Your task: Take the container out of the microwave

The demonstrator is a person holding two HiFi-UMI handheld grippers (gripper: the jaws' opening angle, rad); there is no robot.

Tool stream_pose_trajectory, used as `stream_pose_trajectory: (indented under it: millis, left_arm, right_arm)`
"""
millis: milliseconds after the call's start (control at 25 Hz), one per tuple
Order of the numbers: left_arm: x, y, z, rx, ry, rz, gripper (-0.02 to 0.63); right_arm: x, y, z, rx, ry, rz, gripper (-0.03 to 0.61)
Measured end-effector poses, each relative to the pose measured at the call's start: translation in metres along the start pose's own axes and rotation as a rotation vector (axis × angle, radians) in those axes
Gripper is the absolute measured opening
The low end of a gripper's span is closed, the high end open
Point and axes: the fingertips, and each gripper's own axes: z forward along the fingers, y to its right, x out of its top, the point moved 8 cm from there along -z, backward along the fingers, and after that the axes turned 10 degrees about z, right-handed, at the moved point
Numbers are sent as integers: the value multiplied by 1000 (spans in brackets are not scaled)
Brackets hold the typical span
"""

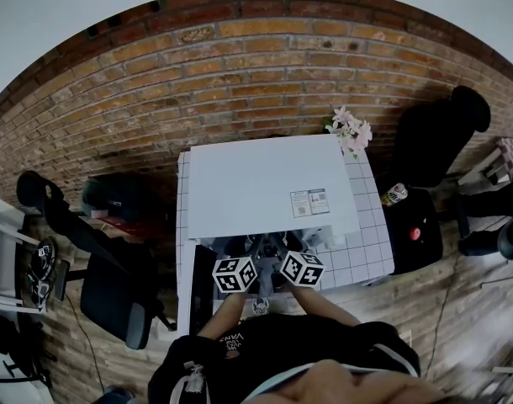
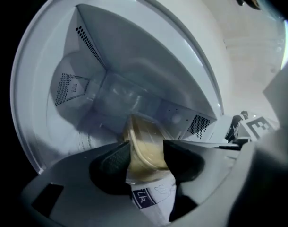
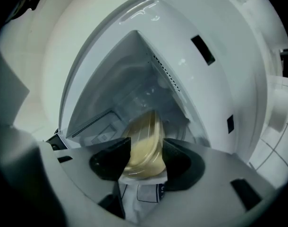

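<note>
As the left hand-held gripper [image 2: 146, 156] and right hand-held gripper [image 3: 146, 158] pinched the clear plastic container [image 2: 143, 137] of pale food inside the white box-shaped microwave [image 1: 256, 183], the grasp looked made and a level pull outward seemed due.

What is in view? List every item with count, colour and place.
microwave: one, white, on the counter, door open
counter: one, white tiled, against the brick wall
brick wall: one, red-brown, behind the counter
container: one, clear with pale yellow contents, at the microwave's mouth
flowers: one bunch, pink, at the counter's back right corner
office chair: one, black, left of the counter
left tongs: one, black pads, closed on the container
right tongs: one, black pads, closed on the container
</note>
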Motion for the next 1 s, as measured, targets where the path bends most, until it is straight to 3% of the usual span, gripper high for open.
stream_pose_trajectory:
  millis: [1000]
  left_arm:
    - [-20, 54, -60, 62, 40, -11, 225]
  right_arm:
    - [-16, -3, -72, 62, -51, -22, 204]
